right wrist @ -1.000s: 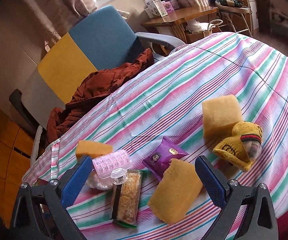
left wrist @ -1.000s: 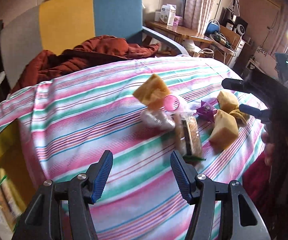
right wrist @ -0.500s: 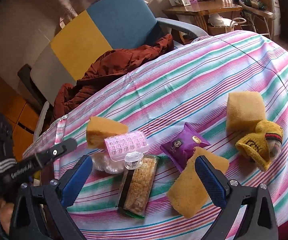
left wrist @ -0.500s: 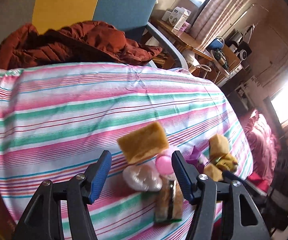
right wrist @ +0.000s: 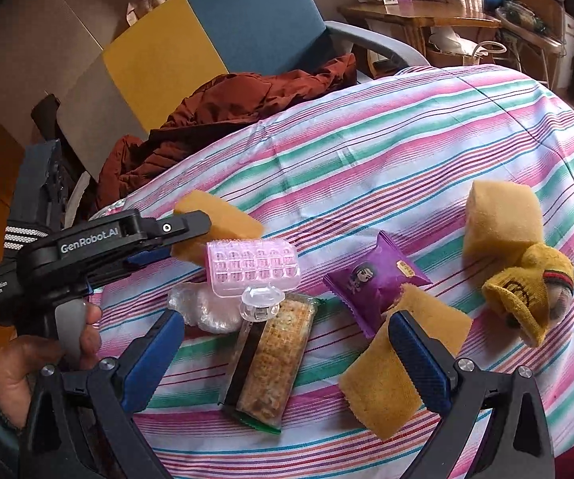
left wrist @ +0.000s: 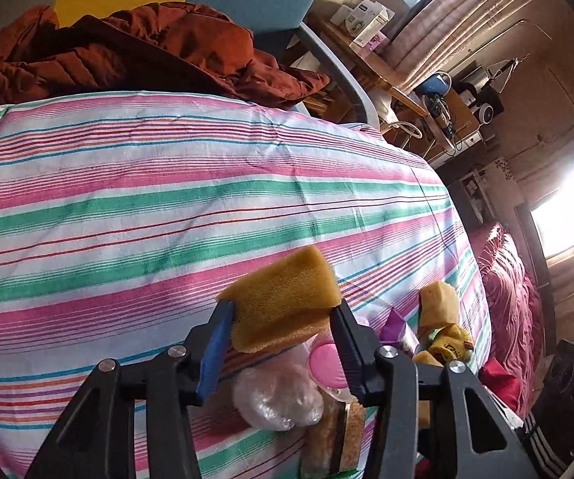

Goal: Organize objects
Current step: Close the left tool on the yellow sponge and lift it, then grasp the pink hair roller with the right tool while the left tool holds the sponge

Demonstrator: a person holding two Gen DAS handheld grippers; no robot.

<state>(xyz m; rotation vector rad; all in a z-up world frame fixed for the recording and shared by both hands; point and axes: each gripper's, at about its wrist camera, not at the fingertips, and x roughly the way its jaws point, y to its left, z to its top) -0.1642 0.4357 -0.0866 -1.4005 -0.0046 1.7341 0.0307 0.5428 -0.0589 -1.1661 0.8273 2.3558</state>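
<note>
Jaws pinch the yellow sponge [left wrist: 283, 299] in the left wrist view: left gripper [left wrist: 281, 345] clamped on both its ends, above the striped tablecloth [left wrist: 167, 199]. Right wrist view: right gripper [right wrist: 287, 357] spread wide, holding nothing, over the snack bar [right wrist: 271, 359]; purple packet [right wrist: 375, 275] just beside.

A yellow-and-blue chair [right wrist: 215, 36] and wooden desk [right wrist: 418, 20] stand behind.
</note>
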